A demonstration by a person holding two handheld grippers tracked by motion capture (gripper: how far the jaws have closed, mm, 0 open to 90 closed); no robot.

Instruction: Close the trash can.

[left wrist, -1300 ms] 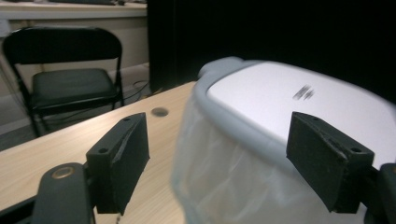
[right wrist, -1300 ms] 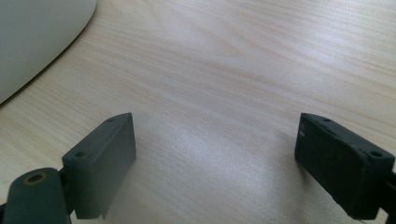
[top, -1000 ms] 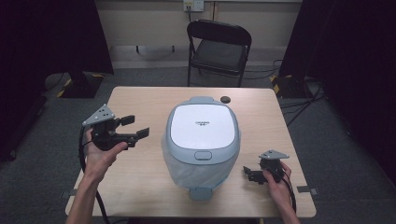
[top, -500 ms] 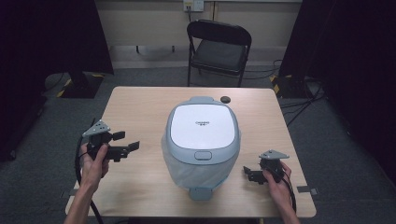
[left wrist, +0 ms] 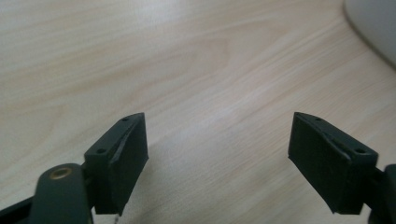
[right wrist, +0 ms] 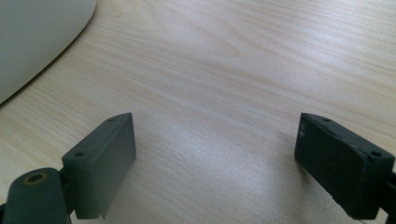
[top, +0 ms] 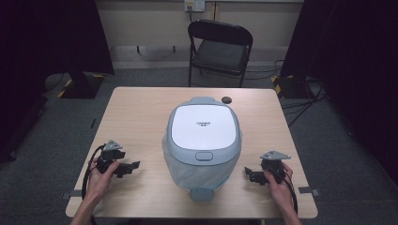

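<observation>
Now, what changed: our left gripper (top: 127, 167) has come down from above the table (top: 141, 112) to rest low at lower left; our right gripper (top: 254, 175) kept its place at lower right.
Meaning: we judge both hands are settled either side, nothing yet begun.
Claws: both wide, holding nothing.
Cooker: the rice cooker (top: 203, 140) sits mid-frame, lid shut.
Heading: its long axis runs top to bottom of the high view, latch button (top: 204, 156) toward us.

Pale matt wood-grain table (top: 141, 112); smooth, slightly glossy plastic cooker (top: 203, 126); matt black plastic left gripper (top: 129, 168).
</observation>
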